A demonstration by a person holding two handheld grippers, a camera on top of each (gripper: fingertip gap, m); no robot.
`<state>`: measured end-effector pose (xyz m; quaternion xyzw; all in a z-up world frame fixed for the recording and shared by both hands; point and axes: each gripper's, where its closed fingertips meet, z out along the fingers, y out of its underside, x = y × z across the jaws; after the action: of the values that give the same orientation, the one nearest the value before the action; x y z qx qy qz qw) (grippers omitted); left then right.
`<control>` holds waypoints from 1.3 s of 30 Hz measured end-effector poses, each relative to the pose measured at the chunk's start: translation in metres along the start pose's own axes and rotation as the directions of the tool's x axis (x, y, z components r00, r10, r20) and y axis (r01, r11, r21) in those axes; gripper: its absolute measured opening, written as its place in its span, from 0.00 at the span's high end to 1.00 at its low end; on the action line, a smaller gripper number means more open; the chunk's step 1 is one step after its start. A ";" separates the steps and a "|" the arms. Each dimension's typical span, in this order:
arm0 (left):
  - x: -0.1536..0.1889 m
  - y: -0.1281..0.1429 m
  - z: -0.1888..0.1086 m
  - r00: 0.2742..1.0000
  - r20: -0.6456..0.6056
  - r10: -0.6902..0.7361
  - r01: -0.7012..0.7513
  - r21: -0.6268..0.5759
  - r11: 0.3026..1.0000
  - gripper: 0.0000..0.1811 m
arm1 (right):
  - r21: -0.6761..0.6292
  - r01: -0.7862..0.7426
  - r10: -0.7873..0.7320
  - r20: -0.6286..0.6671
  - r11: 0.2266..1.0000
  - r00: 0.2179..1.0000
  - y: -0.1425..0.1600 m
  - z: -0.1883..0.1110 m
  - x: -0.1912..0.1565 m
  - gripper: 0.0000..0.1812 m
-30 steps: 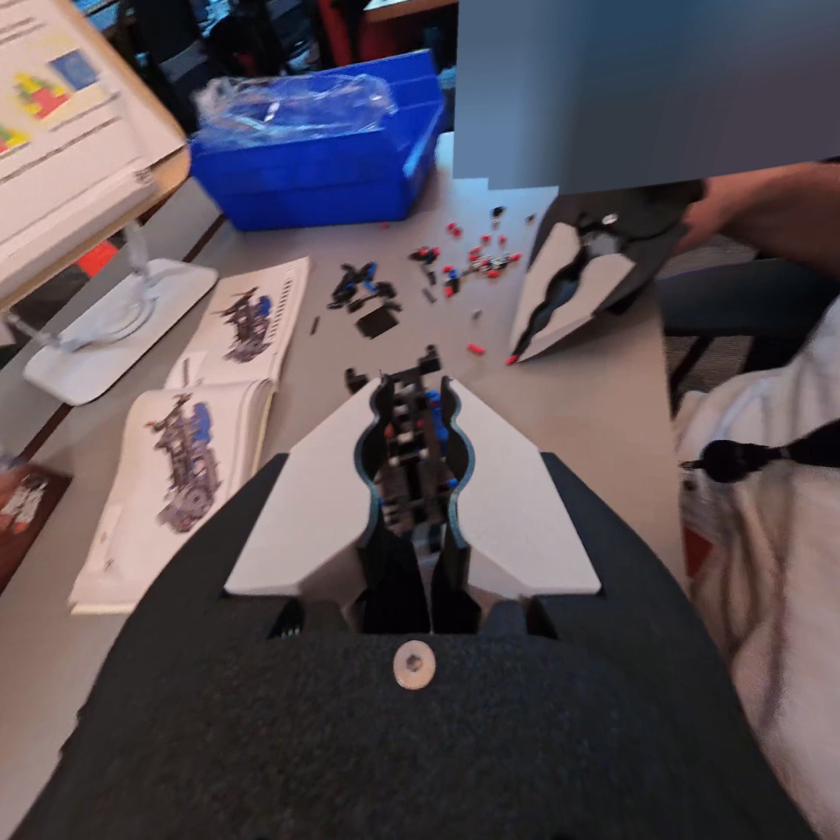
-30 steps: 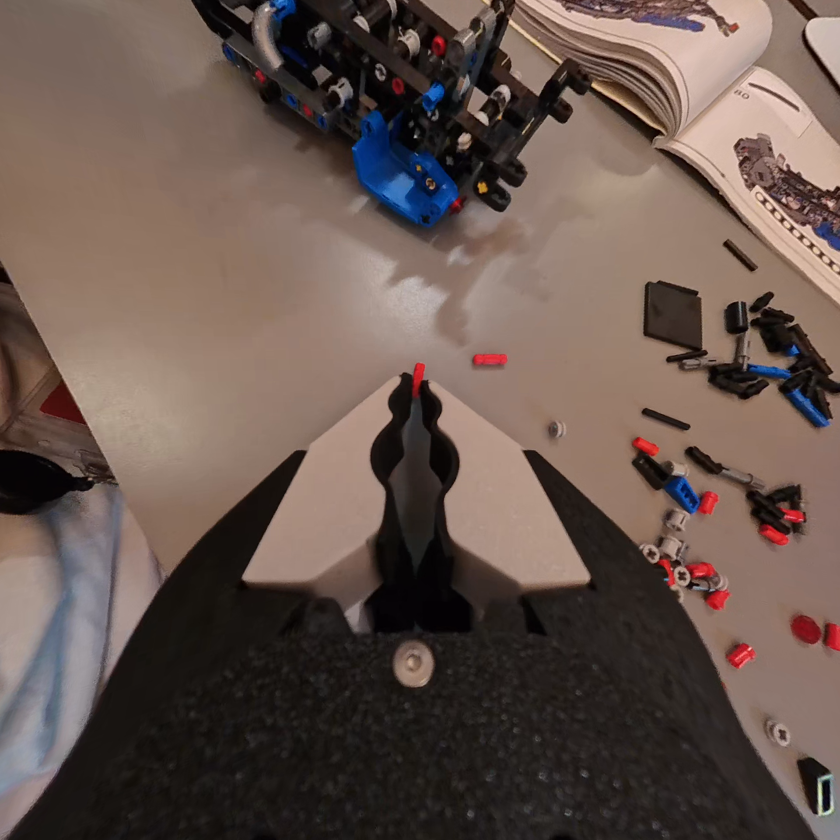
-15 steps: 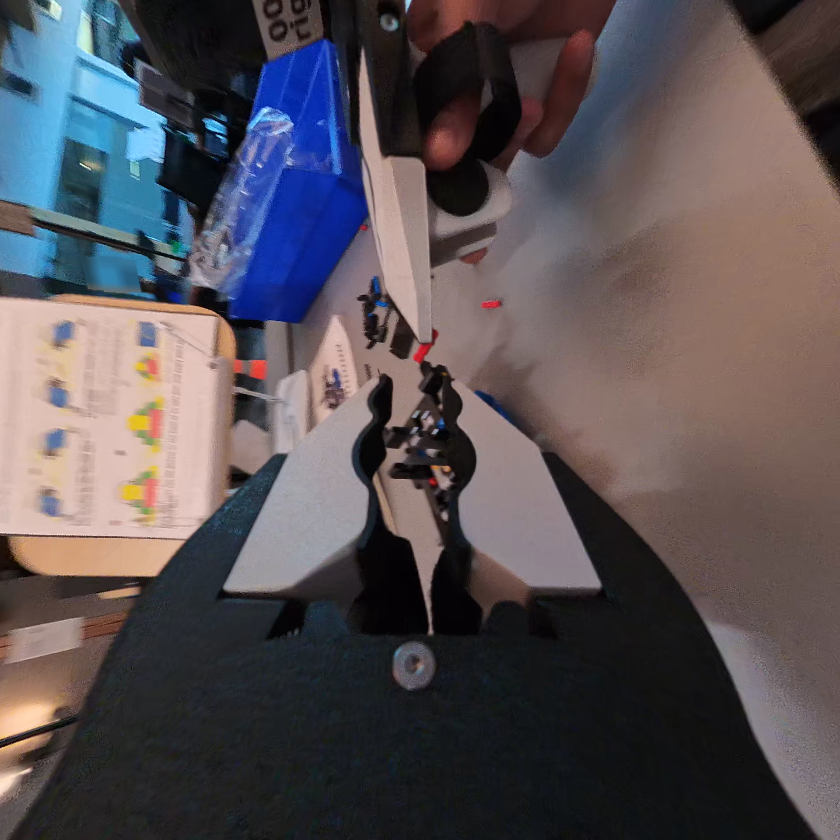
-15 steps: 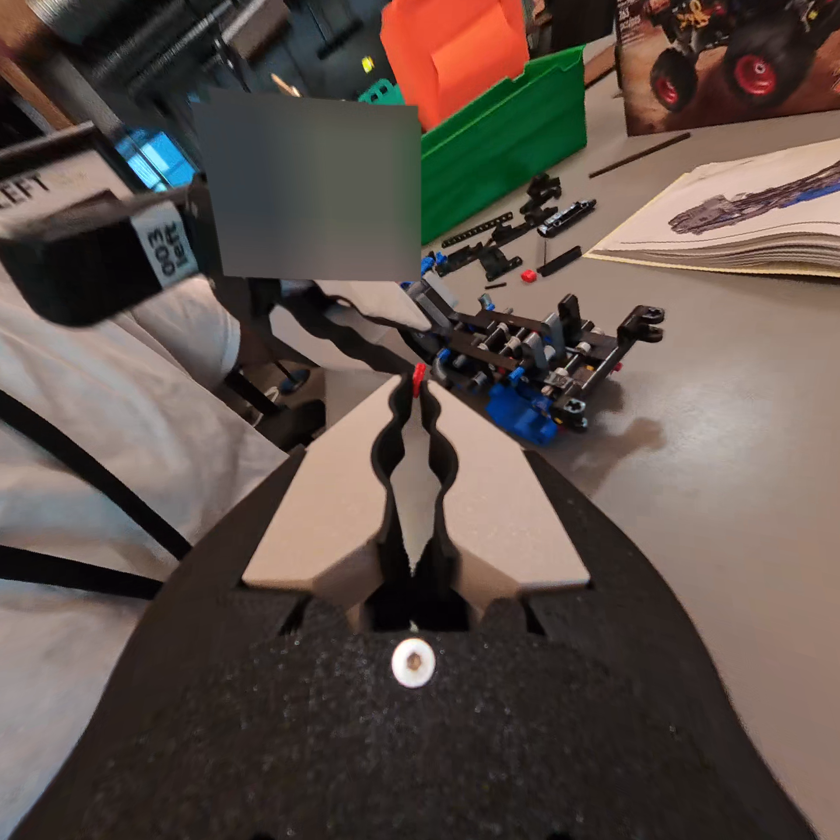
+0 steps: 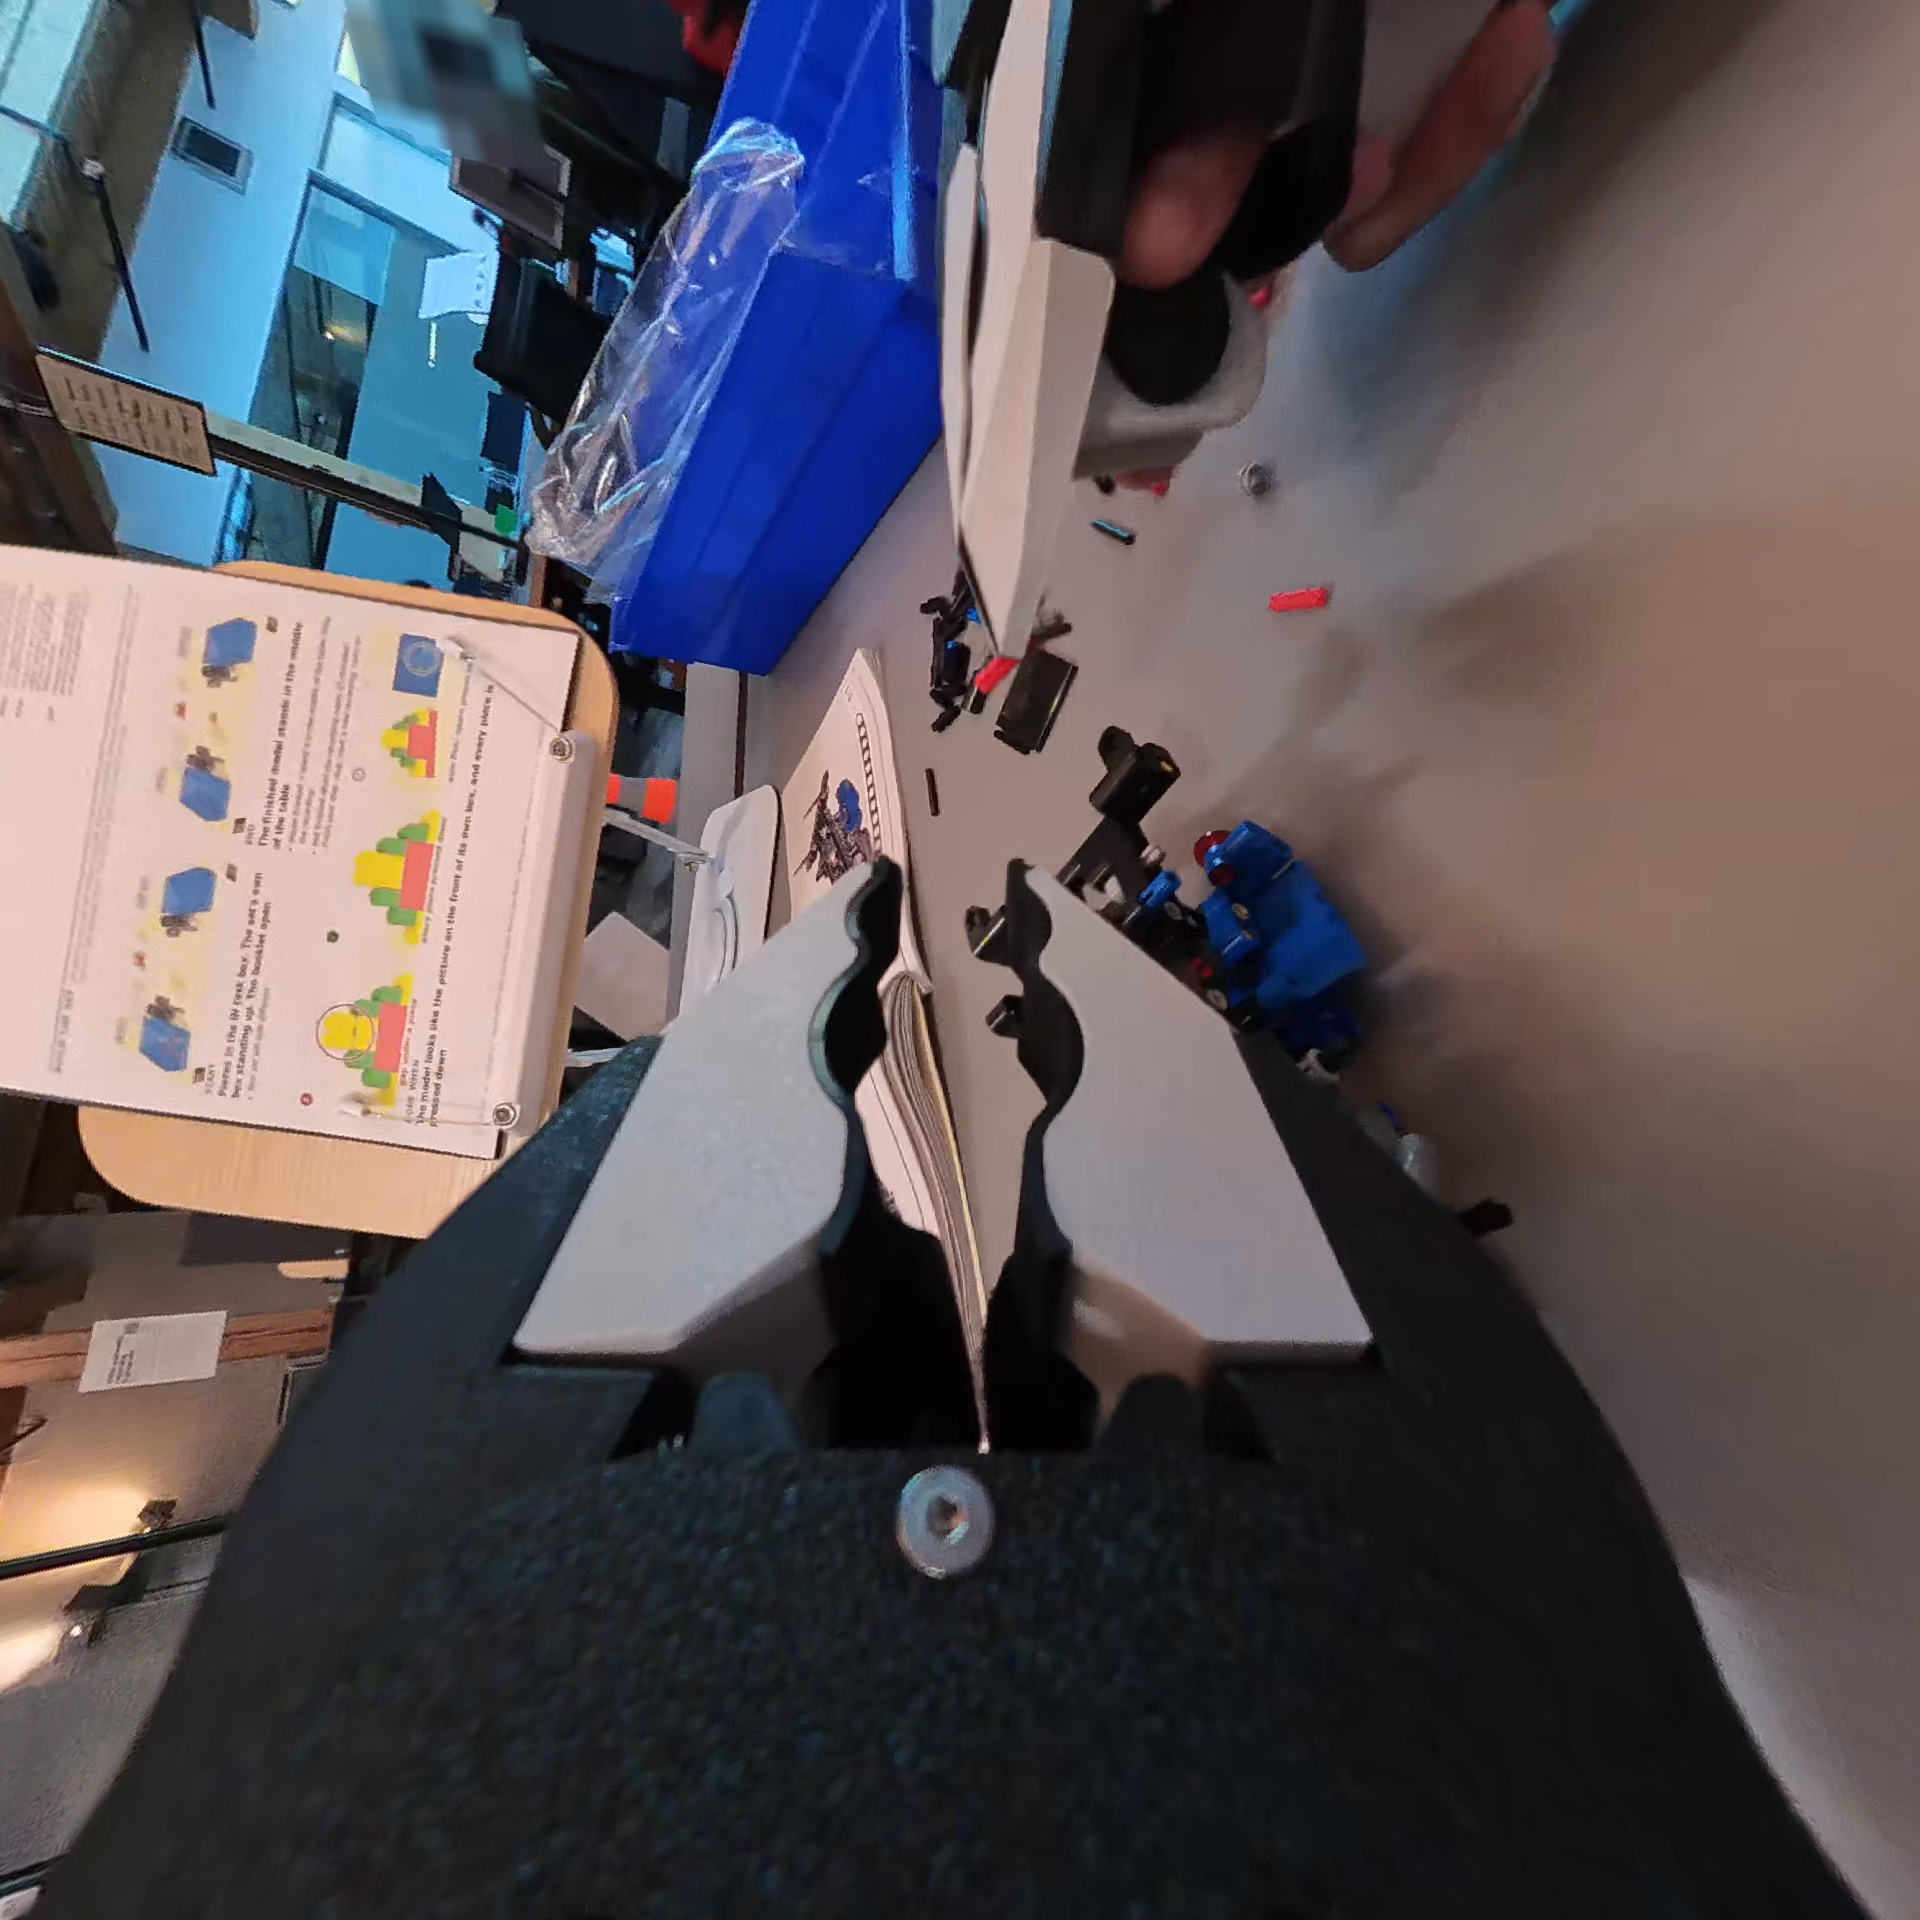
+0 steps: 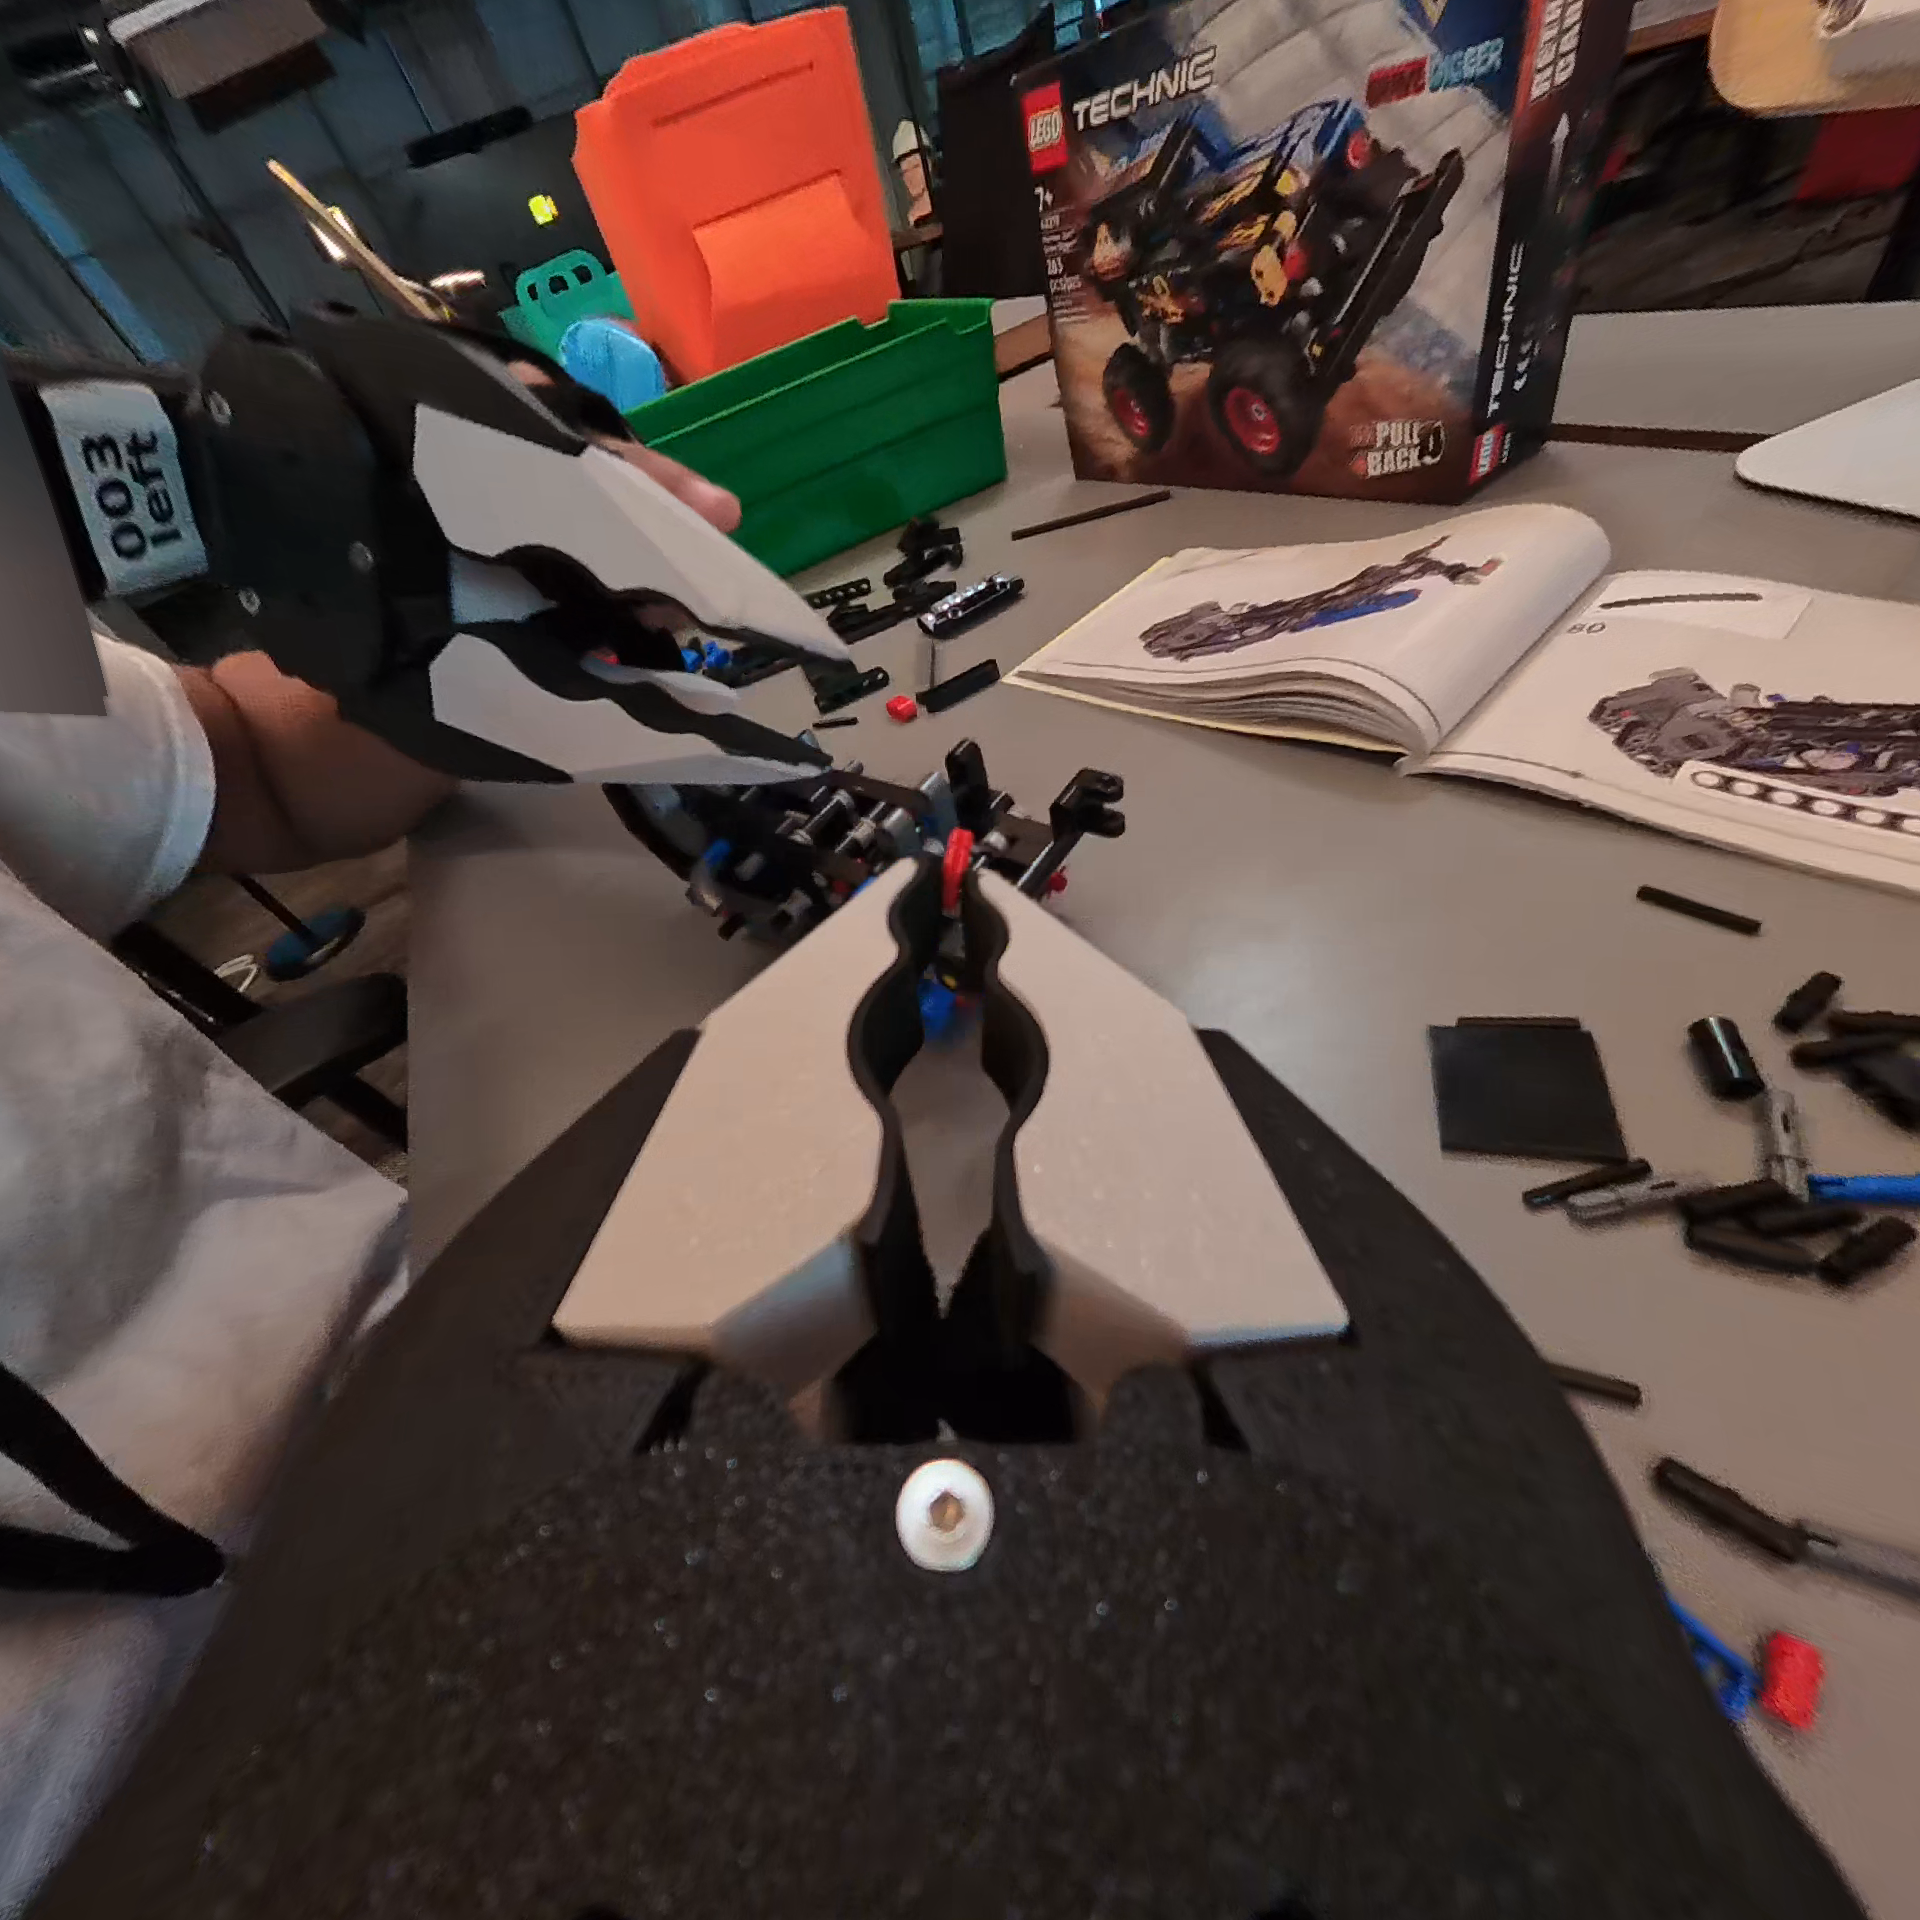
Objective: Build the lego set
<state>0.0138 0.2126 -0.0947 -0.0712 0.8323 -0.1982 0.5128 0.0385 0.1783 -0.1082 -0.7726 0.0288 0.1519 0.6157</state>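
Right gripper (image 6: pixel 948 883) pinching a small red pin (image 6: pixel 954 858) at its tips just above the black-and-blue lego chassis (image 6: pixel 831 842) on the grey table (image 6: pixel 1299 935) — left gripper (image 5: pixel 951 894) spread apart, empty, beside the chassis — instruction booklet (image 6: pixel 1351 644) lying open nearby

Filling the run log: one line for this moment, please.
right gripper: shut on red pin | left gripper: open, beside chassis | chassis: on table | pin: unseated
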 end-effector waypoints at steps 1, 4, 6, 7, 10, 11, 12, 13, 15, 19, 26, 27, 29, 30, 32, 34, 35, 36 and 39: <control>0.000 0.001 -0.001 1.000 0.009 0.002 -0.002 0.004 1.000 0.90 | 0.007 -0.003 0.003 0.010 1.000 1.000 -0.002 0.001 -0.002 0.99; -0.001 -0.001 -0.004 0.999 0.051 0.004 -0.006 0.036 0.999 0.92 | -0.004 0.000 0.000 0.024 1.000 1.000 0.001 0.006 -0.007 0.99; -0.003 -0.002 -0.006 0.995 0.095 0.035 -0.038 0.039 0.999 0.92 | 0.004 -0.003 0.002 0.034 1.000 0.999 0.000 0.010 -0.013 0.99; -0.004 -0.003 -0.008 0.991 0.116 0.064 -0.068 0.032 0.997 0.92 | 0.018 -0.002 0.001 0.052 1.000 0.999 -0.002 0.012 -0.019 0.99; -0.010 -0.005 -0.011 0.988 0.146 0.047 -0.054 0.046 0.997 0.93 | 0.020 0.054 -0.055 0.055 0.998 0.997 -0.004 0.018 -0.029 0.99; -0.011 -0.004 -0.012 0.989 0.144 0.023 -0.031 0.054 0.998 0.92 | 0.012 0.098 -0.098 0.029 0.995 0.995 -0.002 0.019 -0.029 0.99; -0.013 -0.004 -0.013 0.989 0.147 0.002 -0.011 0.059 0.998 0.92 | 0.006 0.141 -0.141 -0.002 0.990 0.990 -0.001 0.019 -0.027 0.99; -0.014 -0.002 -0.012 0.989 0.147 -0.014 0.006 0.057 0.998 0.92 | 0.000 0.173 -0.173 -0.024 0.985 0.985 0.000 0.018 -0.026 0.99; -0.015 -0.001 -0.011 0.989 0.146 -0.034 0.026 0.058 0.998 0.92 | 0.000 0.181 -0.181 -0.009 0.983 0.983 0.001 0.018 -0.030 0.99; -0.015 0.003 -0.007 0.987 0.161 -0.021 0.017 0.029 0.999 0.93 | 0.014 0.143 -0.143 0.012 0.990 0.990 0.000 0.016 -0.031 0.99; -0.010 -0.006 -0.004 0.966 0.201 0.162 -0.161 -0.019 0.987 0.92 | 0.058 0.021 -0.026 0.089 0.998 0.996 -0.007 0.012 -0.033 0.99; -0.009 -0.008 -0.004 0.959 0.206 0.194 -0.193 -0.028 0.981 0.92 | 0.063 0.005 -0.011 0.099 0.998 0.995 -0.008 0.012 -0.033 0.99; -0.008 -0.013 -0.002 0.948 0.210 0.240 -0.238 -0.038 0.971 0.92 | 0.075 -0.024 0.015 0.120 0.997 0.993 -0.010 0.010 -0.034 0.99; -0.008 -0.015 -0.001 0.948 0.206 0.243 -0.241 -0.036 0.970 0.93 | 0.081 -0.039 0.028 0.133 0.996 0.991 -0.011 0.009 -0.035 0.99; -0.009 -0.019 0.000 0.965 0.174 0.197 -0.198 -0.013 0.980 0.93 | 0.093 -0.073 0.058 0.152 0.993 0.987 -0.014 0.007 -0.033 0.99; -0.006 -0.016 0.004 0.977 0.113 0.178 -0.178 -0.017 0.984 0.89 | 0.108 -0.130 0.108 0.192 0.986 0.975 -0.019 0.004 -0.032 0.99; -0.009 -0.015 0.006 0.974 0.114 0.198 -0.197 -0.021 0.980 0.90 | 0.103 -0.168 0.142 0.224 0.980 0.964 -0.019 0.004 -0.033 0.99; -0.010 -0.015 0.008 0.967 0.116 0.226 -0.225 -0.026 0.974 0.90 | 0.095 -0.207 0.177 0.252 0.974 0.951 -0.019 0.004 -0.034 0.99; -0.004 -0.019 0.013 0.945 0.100 0.310 -0.309 -0.026 0.951 0.90 | 0.092 -0.248 0.217 0.262 0.964 0.940 -0.018 0.002 -0.031 0.99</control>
<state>0.0260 0.1934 -0.0887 0.0476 0.8065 -0.1070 0.5795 0.0125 0.1803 -0.0829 -0.6990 0.0518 0.3176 0.6387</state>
